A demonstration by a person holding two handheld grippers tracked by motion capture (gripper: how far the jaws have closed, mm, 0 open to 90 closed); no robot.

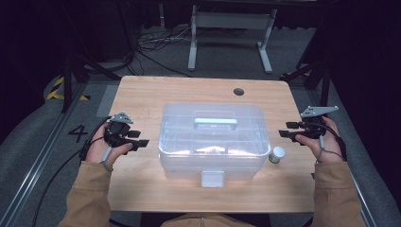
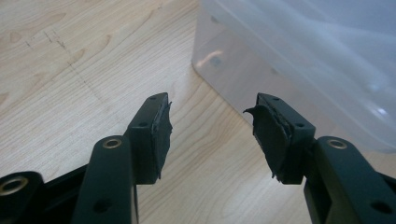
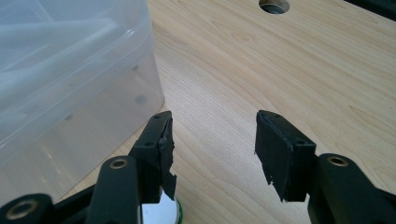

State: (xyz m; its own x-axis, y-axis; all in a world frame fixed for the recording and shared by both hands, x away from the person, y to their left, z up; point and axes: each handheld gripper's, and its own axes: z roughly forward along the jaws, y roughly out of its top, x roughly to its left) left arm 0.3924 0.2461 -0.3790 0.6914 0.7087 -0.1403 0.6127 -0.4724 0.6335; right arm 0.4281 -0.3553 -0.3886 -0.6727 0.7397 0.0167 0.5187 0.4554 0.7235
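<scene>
Nearest the camera, tan sleeves (image 1: pixel 90 194) are seen. Left tongs (image 1: pixel 140 138) are held open, empty, left of the clear lidded plastic box (image 1: pixel 213 142) at mid-worktop (image 1: pixel 142 94). A small white-capped bottle (image 1: pixel 277 154) stands just beside the box; right tongs (image 1: pixel 285 129) are held open, empty.

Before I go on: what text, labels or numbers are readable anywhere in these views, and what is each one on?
"4": a dark numeral marked on the grey floor left of the table.
The clear plastic box has no readable lettering; its front latch is blank at this size.
The small white-capped jar has a green band, with any print too small to read.
</scene>
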